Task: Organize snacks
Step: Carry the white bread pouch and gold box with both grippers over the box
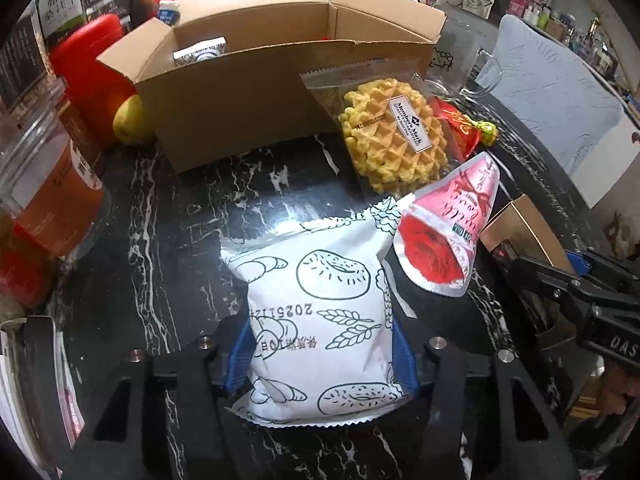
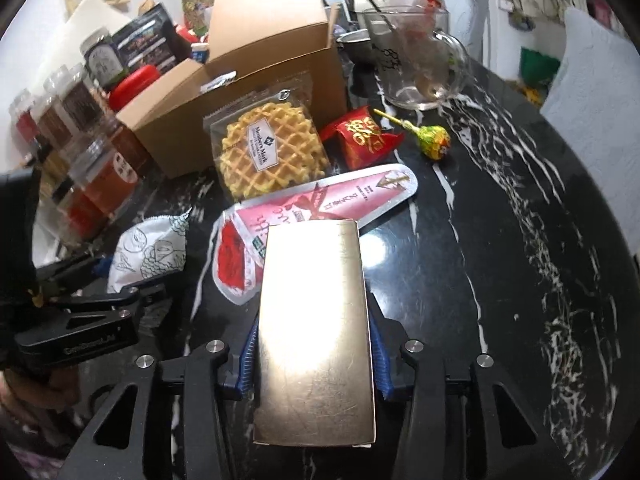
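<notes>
While left gripper (image 1: 322, 354) clamps bread packet (image 1: 316, 320) (white), right gripper (image 2: 314, 356) clamps gold box (image 2: 316, 332).

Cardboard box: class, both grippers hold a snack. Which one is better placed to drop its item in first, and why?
Probably the left. The left gripper, shut on the white bread packet, faces the cardboard box head-on across bare table. The right gripper, shut on the gold box, has the pink pouch and waffle in between.
</notes>
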